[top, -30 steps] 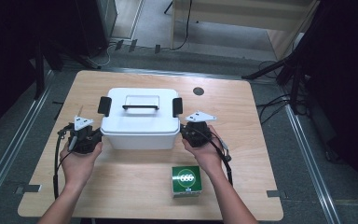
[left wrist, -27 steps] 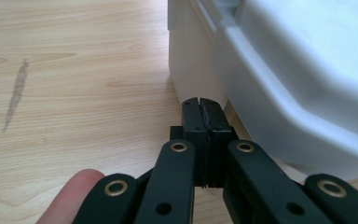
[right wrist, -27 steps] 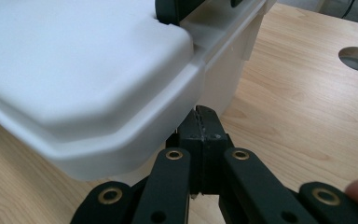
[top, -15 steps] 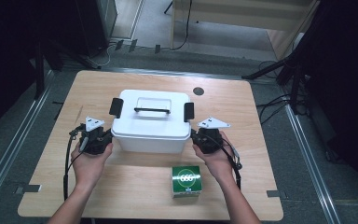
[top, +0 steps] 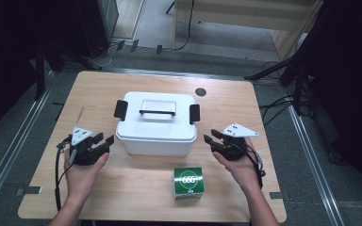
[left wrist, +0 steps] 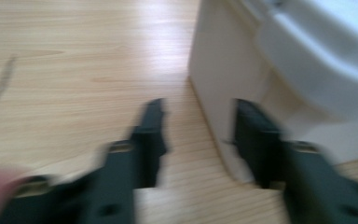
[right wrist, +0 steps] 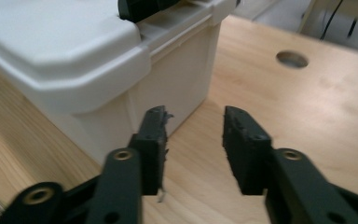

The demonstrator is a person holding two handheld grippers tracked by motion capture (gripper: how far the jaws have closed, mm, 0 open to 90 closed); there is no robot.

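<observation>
the white storage box (top: 156, 123) with black side latches is sitting mid-table, a little nearer the person than a second ago. both hands are now drawn back from its ends. the left gripper (top: 104, 143) is hovering just off the box's left end, its jaws having just been opening, nothing between them. the right gripper (top: 210, 140) is likewise standing off the right end, jaws just parted and empty. the green carton (top: 188, 182) is lying in front, unmoved.

The left gripper (top: 104, 142) and right gripper (top: 211, 140) are held just beside the white box (top: 155, 123), jaws just opened, nothing between them.
</observation>
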